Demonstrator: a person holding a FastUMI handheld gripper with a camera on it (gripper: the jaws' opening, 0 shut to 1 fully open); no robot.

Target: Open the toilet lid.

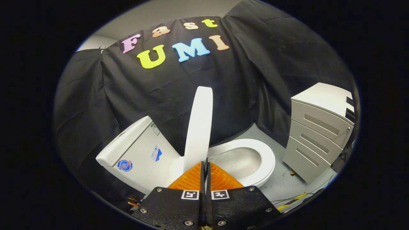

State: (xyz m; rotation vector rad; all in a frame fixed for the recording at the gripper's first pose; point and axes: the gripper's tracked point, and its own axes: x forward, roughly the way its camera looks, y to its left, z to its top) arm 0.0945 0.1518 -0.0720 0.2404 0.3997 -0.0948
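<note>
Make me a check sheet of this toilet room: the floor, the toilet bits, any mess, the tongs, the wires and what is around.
Surface: grey floor, a few small scraps on it.
Job's things: toilet lid raised, standing almost upright just ahead of the tongs; seat down on the open bowl; tank behind the lid.
Clutter: small yellow-and-black bit by the drawer unit.
Tongs: fingers nearly together, a thin gap; whether they pinch the lid's edge cannot be told.
Cables: thin wires and a yellow-black cable on the floor.
Surroundings: grey drawer unit, black cloth wall.
</note>
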